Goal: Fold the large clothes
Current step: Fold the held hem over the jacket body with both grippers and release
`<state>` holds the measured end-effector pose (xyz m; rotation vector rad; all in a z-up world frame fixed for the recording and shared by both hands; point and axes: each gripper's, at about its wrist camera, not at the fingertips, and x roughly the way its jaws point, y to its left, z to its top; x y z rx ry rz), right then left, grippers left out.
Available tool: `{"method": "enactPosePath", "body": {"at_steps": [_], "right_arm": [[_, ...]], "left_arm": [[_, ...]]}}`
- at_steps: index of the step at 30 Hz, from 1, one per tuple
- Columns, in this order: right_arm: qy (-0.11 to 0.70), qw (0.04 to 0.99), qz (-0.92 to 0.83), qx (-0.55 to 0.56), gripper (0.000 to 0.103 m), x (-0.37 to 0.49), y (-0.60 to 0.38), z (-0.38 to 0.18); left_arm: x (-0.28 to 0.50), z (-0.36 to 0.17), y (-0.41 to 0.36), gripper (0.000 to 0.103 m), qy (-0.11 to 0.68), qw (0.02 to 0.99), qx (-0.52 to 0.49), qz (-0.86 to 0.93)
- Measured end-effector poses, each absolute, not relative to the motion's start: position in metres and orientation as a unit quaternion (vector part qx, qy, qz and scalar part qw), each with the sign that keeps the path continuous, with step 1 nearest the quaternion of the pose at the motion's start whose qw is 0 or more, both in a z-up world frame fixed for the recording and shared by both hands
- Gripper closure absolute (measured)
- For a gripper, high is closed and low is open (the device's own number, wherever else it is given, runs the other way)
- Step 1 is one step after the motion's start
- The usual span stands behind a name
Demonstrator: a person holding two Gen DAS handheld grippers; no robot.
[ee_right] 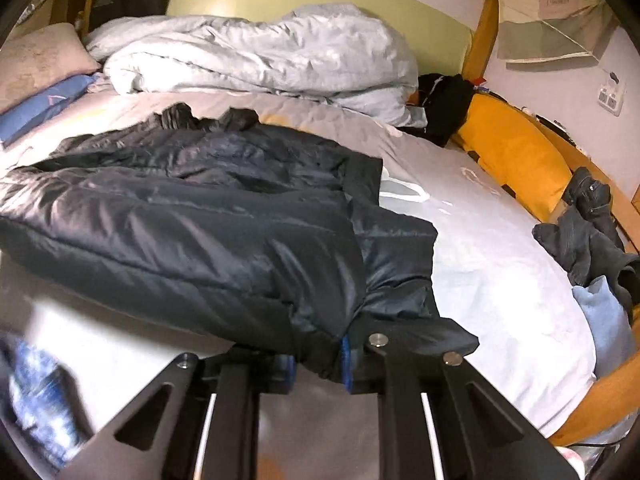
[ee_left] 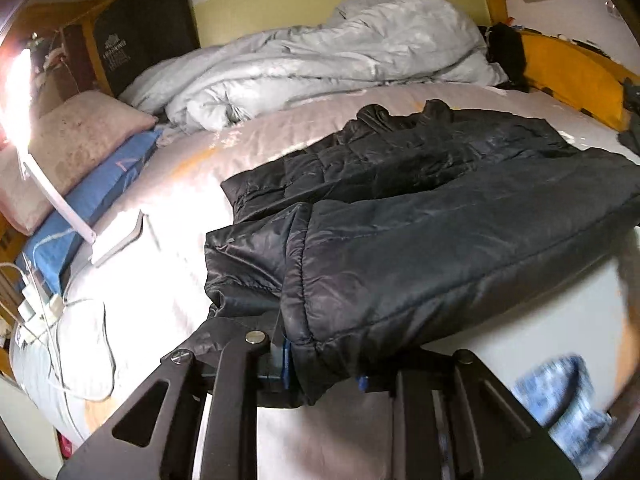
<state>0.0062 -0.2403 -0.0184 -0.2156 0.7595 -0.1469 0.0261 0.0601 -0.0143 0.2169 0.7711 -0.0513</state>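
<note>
Left gripper (ee_left: 322, 368): at the bottom centre of the left wrist view, its blue-padded fingers (ee_left: 285, 364) are clamped on the near hem of the black puffer jacket (ee_left: 420, 216). The hem is raised off the bed sheet (ee_left: 168, 264) between the pads.

Right gripper (ee_right: 318, 364): at the bottom centre of the right wrist view, its blue pads (ee_right: 345, 364) are clamped on the other near corner of the same jacket (ee_right: 200, 220).

The jacket extends from both grippers toward the centre of each frame, where it lies across the sheet (ee_right: 500, 272), its far end bunched.

Behind it, a crumpled light grey duvet (ee_left: 320, 56) fills the upper centre. A pink pillow (ee_left: 76, 148) on a blue one (ee_left: 92, 204) lies at left in the left wrist view. A yellow cushion (ee_right: 516, 160) and dark trousers (ee_right: 588, 236) lie at right in the right wrist view.
</note>
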Motion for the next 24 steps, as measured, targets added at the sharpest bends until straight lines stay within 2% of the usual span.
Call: {"method": "enactPosePath", "body": {"at_steps": [7,12,19,24], "right_arm": [[0.382,0.915,-0.014,-0.129,0.087,-0.044,-0.239,0.001],[0.362,0.923,-0.017,-0.133,0.083,-0.041,-0.24,0.022],[0.342,0.933,-0.02,-0.113,0.081,0.026,-0.248,0.05],[0.381,0.922,-0.006,-0.064,0.08,0.117,-0.263,0.048]], "left_arm": [[-0.019,-0.002,0.068,0.079,0.404,0.904,0.127,-0.064],[-0.015,0.026,0.074,0.078,0.39,0.913,0.105,-0.066],[0.046,0.058,0.075,0.071,0.366,0.923,0.102,-0.055],[0.122,0.058,0.068,0.066,0.37,0.923,0.095,-0.041]]}}
